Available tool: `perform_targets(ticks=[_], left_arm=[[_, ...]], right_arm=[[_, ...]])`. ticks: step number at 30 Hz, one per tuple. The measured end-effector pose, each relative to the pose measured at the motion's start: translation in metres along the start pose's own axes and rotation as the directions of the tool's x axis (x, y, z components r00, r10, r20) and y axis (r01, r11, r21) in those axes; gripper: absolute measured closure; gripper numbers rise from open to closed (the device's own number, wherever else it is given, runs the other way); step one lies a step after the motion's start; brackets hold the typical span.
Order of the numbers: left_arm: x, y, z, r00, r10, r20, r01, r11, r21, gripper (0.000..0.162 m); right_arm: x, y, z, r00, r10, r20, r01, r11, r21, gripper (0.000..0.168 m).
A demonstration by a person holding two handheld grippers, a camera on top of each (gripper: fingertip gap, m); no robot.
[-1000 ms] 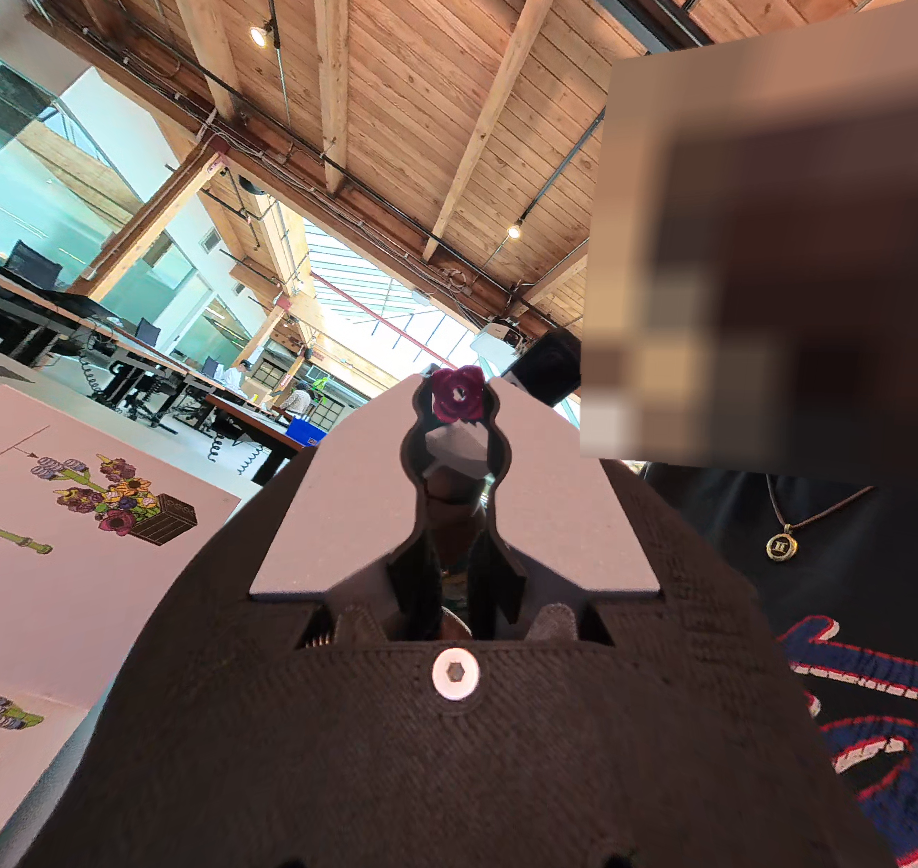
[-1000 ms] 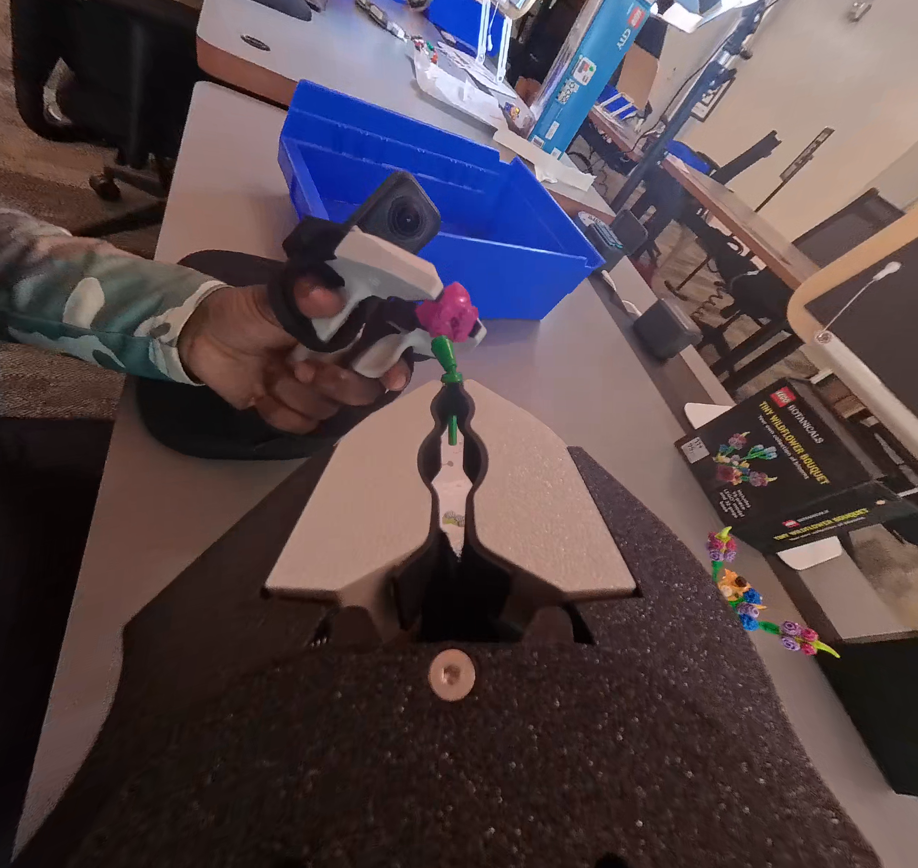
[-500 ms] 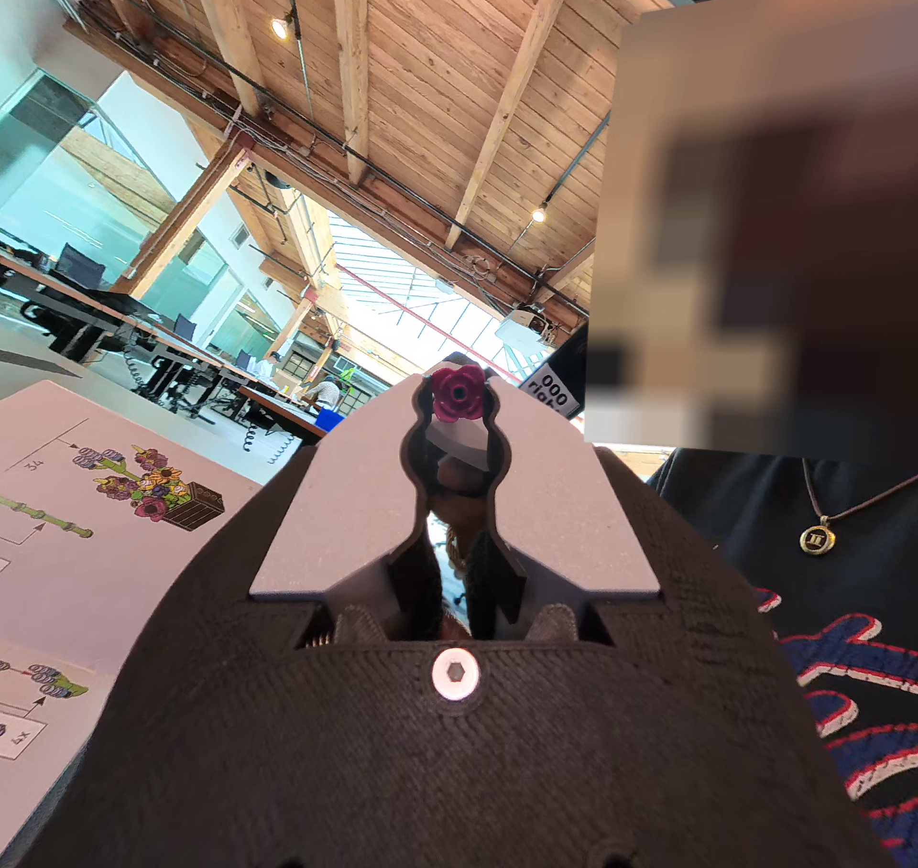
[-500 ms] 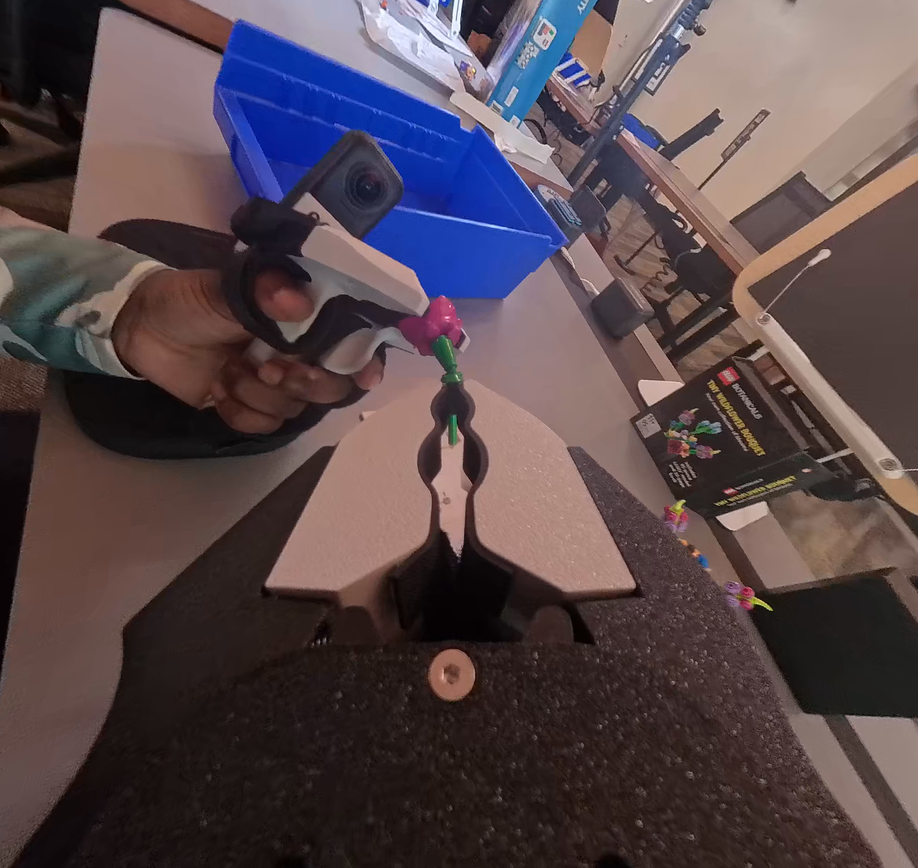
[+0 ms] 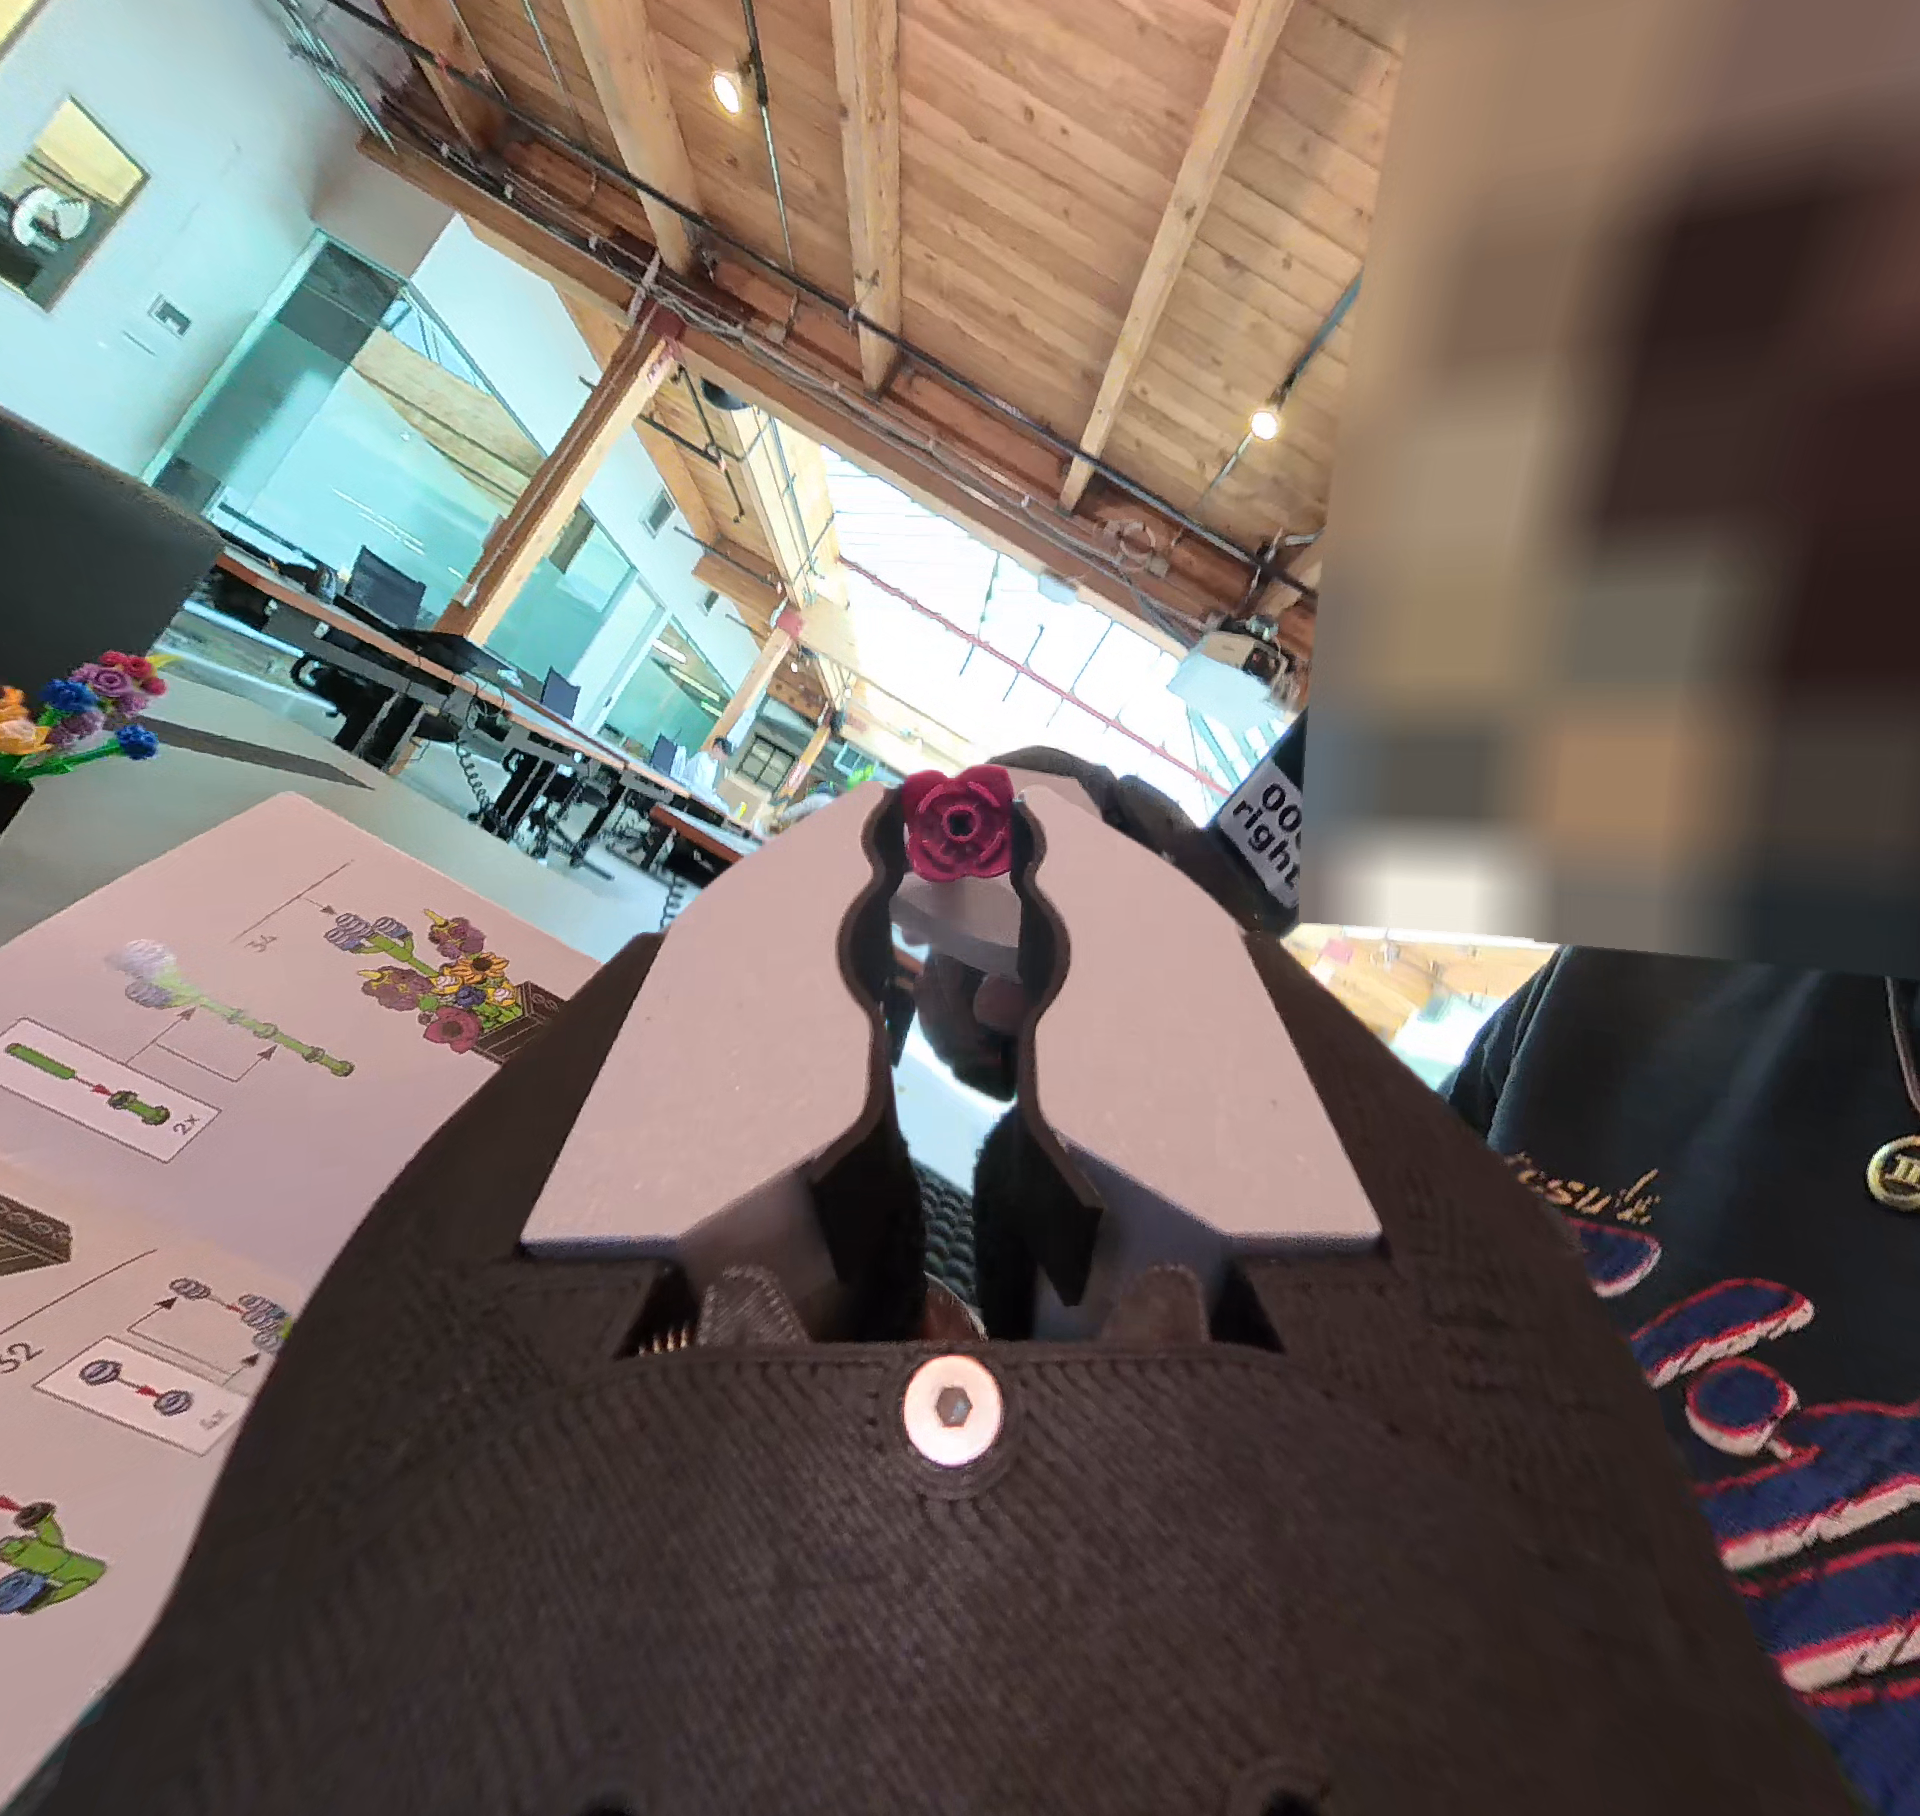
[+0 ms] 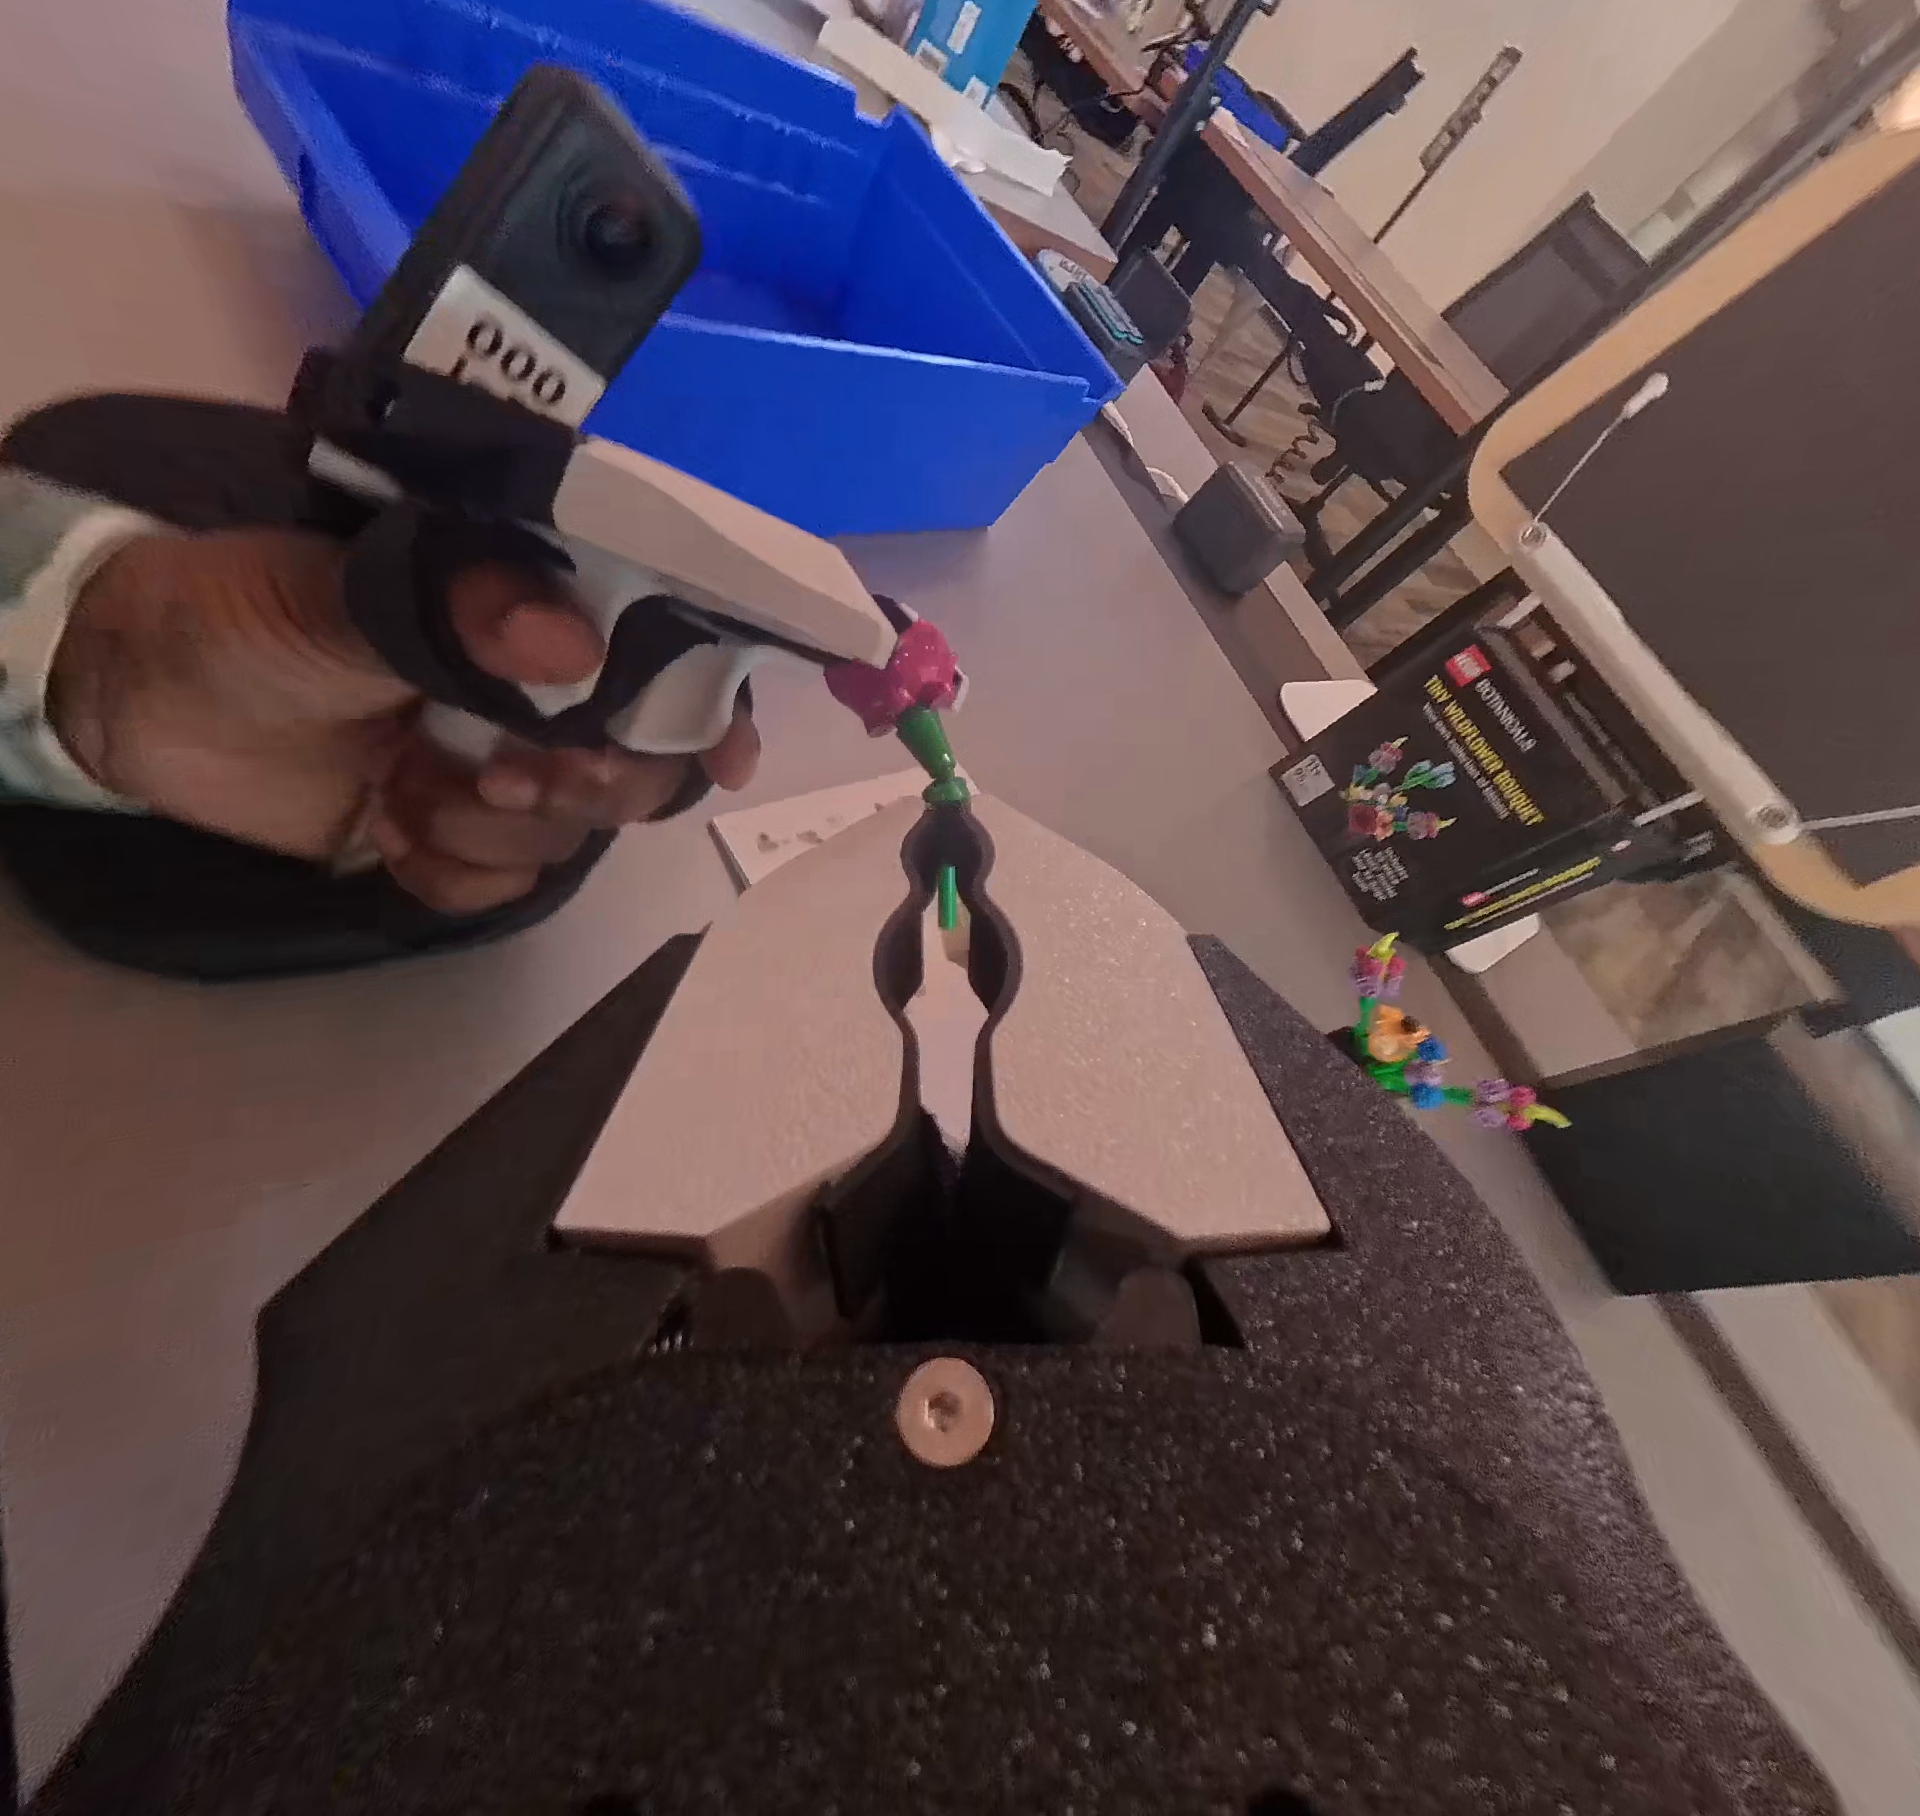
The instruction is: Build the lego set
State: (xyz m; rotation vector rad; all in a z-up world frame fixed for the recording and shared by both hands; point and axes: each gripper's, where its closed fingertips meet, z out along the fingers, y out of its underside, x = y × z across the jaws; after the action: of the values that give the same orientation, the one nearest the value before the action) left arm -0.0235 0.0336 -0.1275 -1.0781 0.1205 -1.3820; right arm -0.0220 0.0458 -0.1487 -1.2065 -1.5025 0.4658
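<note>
While both grippers meet at one flower, left gripper (image 5: 957, 836) pinches the magenta rose piece (image 5: 957, 834); right gripper (image 6: 948, 836) is clamped on the green stem (image 6: 940, 810).

Left wrist view: rose seen face-on at the fingertips, stem hidden behind it; instruction booklet (image 5: 208, 1060) lies open at left, finished lego bouquet (image 5: 78, 712) beyond it on the grey table (image 5: 62, 862), wooden ceiling overhead. Right wrist view: rose and stem joined, stem tilted up-left from the closed tips, its lower end showing between the fingers; a hand (image 6: 270, 717) grips the left tool. Only this view shows the blue bin (image 6: 727, 239) behind, the black lego box (image 6: 1455, 790) at the table edge to the right, and the bouquet lying near it.
</note>
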Motion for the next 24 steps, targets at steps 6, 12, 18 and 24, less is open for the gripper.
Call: perform_targets(ticks=[6,12,18,24], left_arm=[[-0.002,-0.005,-0.002,0.998,0.029,0.061,-0.035,0.995,0.096,0.143],[-0.004,0.001,-0.001,0.993,0.071,0.098,-0.075,0.996,0.039,0.143],[-0.005,0.003,0.0,0.995,0.05,0.092,-0.053,0.998,0.021,0.143],[-0.007,0.004,-0.001,0.989,0.084,0.123,-0.086,0.996,0.015,0.143]], right_arm=[[0.0,-0.001,0.006,0.991,0.119,-0.059,-0.119,0.993,0.012,0.166],[0.002,0.006,0.004,0.997,0.012,-0.074,-0.014,0.999,-0.029,0.165],[0.002,0.007,0.004,0.995,-0.085,-0.054,0.082,0.996,-0.04,0.165],[0.002,0.01,0.006,0.996,-0.067,-0.063,0.063,0.997,-0.054,0.165]])
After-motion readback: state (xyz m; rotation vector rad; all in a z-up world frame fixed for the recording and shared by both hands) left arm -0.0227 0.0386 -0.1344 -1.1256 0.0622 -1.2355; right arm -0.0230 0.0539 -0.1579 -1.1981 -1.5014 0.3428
